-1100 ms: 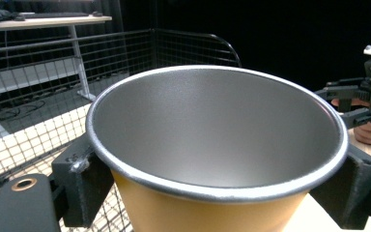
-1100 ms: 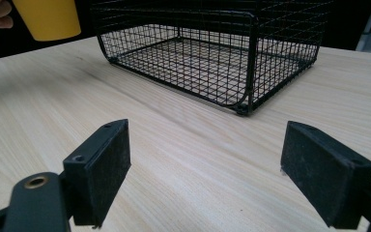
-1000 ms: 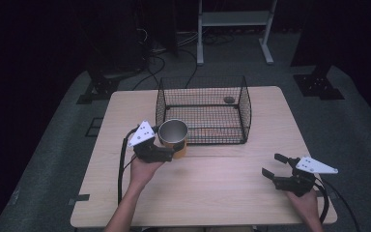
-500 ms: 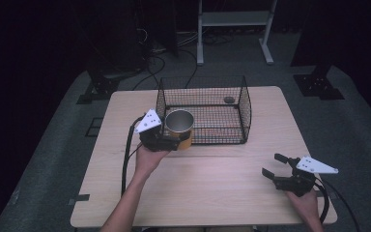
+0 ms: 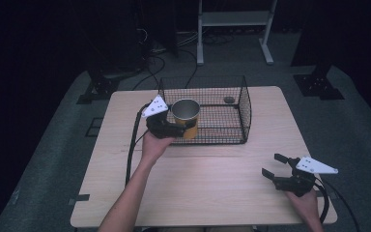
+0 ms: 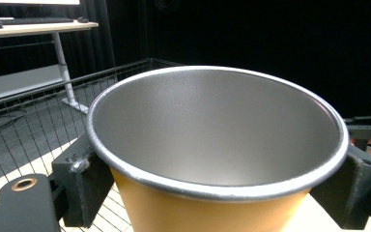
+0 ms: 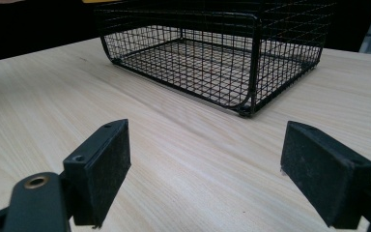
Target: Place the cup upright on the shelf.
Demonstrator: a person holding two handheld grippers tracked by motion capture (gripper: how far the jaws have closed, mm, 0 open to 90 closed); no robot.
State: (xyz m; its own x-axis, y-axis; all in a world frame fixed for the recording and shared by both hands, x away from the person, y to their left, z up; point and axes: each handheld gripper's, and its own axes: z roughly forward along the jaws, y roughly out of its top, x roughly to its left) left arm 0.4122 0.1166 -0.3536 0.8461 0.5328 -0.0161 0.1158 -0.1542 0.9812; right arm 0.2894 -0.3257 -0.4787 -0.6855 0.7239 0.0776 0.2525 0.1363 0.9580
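From the high view, the left gripper [image 5: 187,126] held a yellow cup [image 5: 185,117] with a metal-lined inside, clamped by its sides and kept upright. The cup was raised over the near left corner of the wire basket [image 5: 244,99], apparently on its way in; lifting it that high would let its base clear the basket's wall. A small dark round thing [image 5: 229,100] lay on the basket floor toward the far right, too small to identify. The right gripper [image 5: 276,166] sat low near the worktop's [image 5: 212,183] near right corner, well apart from the basket, probably parked out of the way.

In the left gripper view, the cup [image 6: 212,145] sat between the two black jaws, which pressed against its wall just below the rolled rim. The basket's mesh [image 6: 43,106] stood behind it.

In the right gripper view, the jaws stood wide apart with nothing between them, aimed across bare worktop [image 7: 183,164] at the basket [image 7: 251,58] beyond.
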